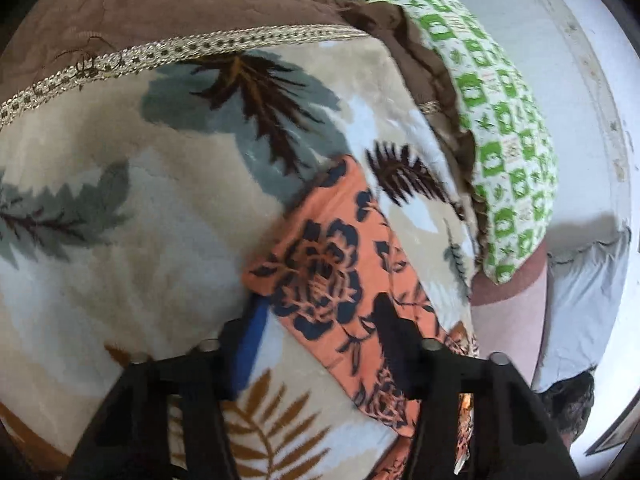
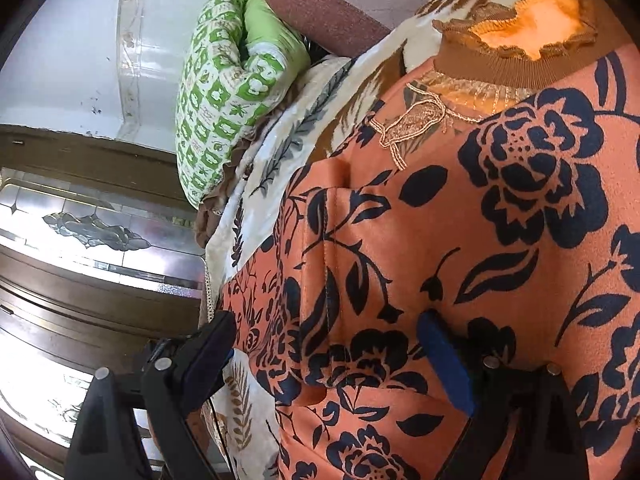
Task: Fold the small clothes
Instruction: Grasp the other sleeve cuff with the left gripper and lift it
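An orange garment with dark blue flowers (image 2: 460, 240) lies on a leaf-patterned blanket (image 1: 140, 240). In the right wrist view it fills the frame, brown ribbed collar (image 2: 504, 68) at the top, a fold ridge on its left side. My right gripper (image 2: 332, 348) is open, its fingers straddling the garment's folded left edge. In the left wrist view a corner of the garment (image 1: 328, 264) lies between the fingers of my left gripper (image 1: 316, 320), which is open; the right finger rests over the cloth.
A green-and-white patterned pillow (image 1: 500, 140) lies at the blanket's far edge, also in the right wrist view (image 2: 224, 92). A brown blanket border (image 1: 160, 8) runs along the back. A white wall (image 1: 560, 60) and a wooden mirrored cabinet (image 2: 80, 240) stand beyond.
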`<action>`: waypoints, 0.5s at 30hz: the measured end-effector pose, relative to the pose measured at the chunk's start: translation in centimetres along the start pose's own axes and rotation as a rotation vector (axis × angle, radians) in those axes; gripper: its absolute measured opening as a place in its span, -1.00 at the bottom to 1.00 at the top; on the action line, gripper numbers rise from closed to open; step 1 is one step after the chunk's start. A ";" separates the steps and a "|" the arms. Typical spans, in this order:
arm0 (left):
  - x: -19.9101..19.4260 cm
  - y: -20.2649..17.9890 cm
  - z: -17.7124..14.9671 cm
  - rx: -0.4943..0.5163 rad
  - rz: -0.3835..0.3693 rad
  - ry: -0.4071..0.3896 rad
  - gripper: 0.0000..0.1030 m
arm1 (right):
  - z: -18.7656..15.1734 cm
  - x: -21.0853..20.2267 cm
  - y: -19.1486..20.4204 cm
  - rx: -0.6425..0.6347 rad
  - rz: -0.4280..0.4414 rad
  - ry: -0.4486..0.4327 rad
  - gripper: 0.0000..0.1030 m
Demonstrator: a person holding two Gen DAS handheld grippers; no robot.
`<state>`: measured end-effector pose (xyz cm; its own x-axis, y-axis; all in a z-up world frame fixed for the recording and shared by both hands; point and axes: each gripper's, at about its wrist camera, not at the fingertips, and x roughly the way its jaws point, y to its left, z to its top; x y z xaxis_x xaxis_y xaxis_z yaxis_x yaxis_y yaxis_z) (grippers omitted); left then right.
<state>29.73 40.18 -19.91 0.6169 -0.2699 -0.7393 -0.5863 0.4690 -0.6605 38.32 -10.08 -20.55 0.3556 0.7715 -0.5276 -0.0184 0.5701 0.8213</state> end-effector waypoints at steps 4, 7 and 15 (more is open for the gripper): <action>0.2 0.4 0.7 0.010 0.055 -0.011 -0.83 | 0.0 0.0 0.1 -0.002 -0.004 0.000 0.82; -2.1 -0.4 1.0 0.057 0.115 -0.110 -0.86 | 0.1 0.0 0.0 0.004 0.003 0.004 0.82; -13.4 -10.9 1.4 0.389 0.116 -0.435 -0.87 | 0.5 -0.7 0.8 0.086 0.094 -0.031 0.82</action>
<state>28.61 39.85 -2.63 0.7668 0.1321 -0.6281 -0.4781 0.7705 -0.4216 38.51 -10.35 -19.42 0.3849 0.8104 -0.4417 0.0270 0.4684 0.8831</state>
